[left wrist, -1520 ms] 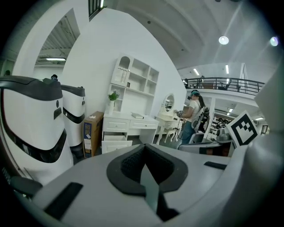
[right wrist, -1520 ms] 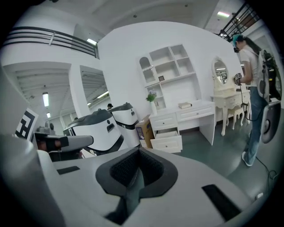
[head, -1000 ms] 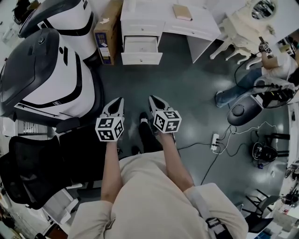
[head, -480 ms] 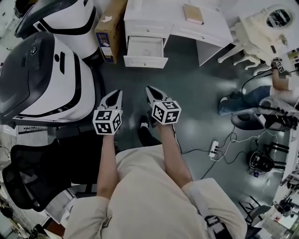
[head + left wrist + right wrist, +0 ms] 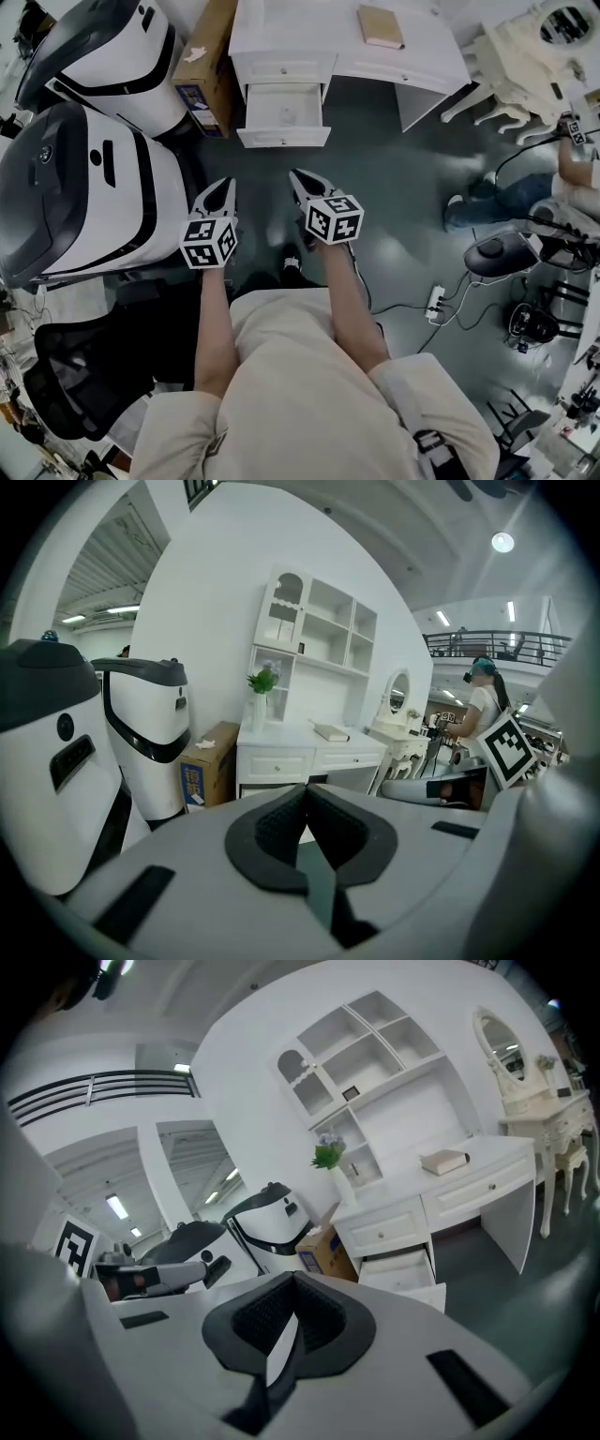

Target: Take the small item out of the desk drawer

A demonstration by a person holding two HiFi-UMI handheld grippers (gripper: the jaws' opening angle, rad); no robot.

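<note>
The small item cannot be made out. By the task it lies in the drawer (image 5: pixel 282 108), which stands pulled out at the left end of the white worktop (image 5: pixel 422 54). The drawer's inside shows pale and is too small in the head view to read. A book (image 5: pixel 380 26) lies on the worktop to the right, and a box (image 5: pixel 208 66) stands just beside the drawer unit on the left.

Both tools are well apart from the drawer, held side by side over the floor (image 5: pixel 394 169) in front of the person. The left tool (image 5: pixel 226 187) is clenched on nothing, its pads pressed together. The right tool (image 5: pixel 300 180) is likewise closed and empty, and its own view has the open drawer ahead of it.

The step in hand looks like the approach. To do it well, the person should close in until the drawer's inside is plain from above, and find the item before committing a tool. The right tool seems the better lined up. Its jaws should spread before they enter and come down from above, clear of the drawer front and the worktop's overhang. The left tool can stay aside or steady the drawer.
</note>
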